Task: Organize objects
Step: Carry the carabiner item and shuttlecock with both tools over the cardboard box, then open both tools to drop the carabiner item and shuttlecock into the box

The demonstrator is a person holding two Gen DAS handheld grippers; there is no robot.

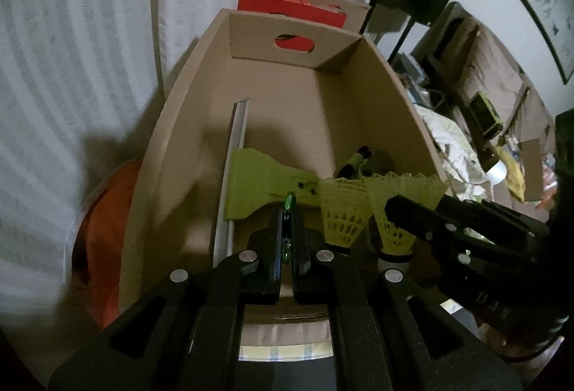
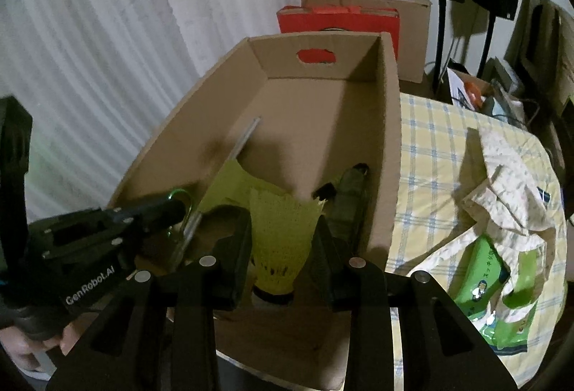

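- Green carabiner (image 1: 288, 211), stiff metal and probably slick, sits pinched between the left gripper (image 1: 286, 240) jaws over the cardboard box (image 1: 172, 154); holding its flat spine looks steadier.
- Yellow shuttlecock (image 2: 283, 240) stands between the right gripper (image 2: 283, 262) jaws, which flank it; actual contact unclear. Light, crushable skirt, so grip lightly near the cork.
- Farther in lie a green scraper (image 1: 254, 186) and a metal ruler (image 1: 233, 168).

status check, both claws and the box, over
Left claw shut on green carabiner. Right claw shut on yellow shuttlecock. Both over cardboard box. Nothing blocking.
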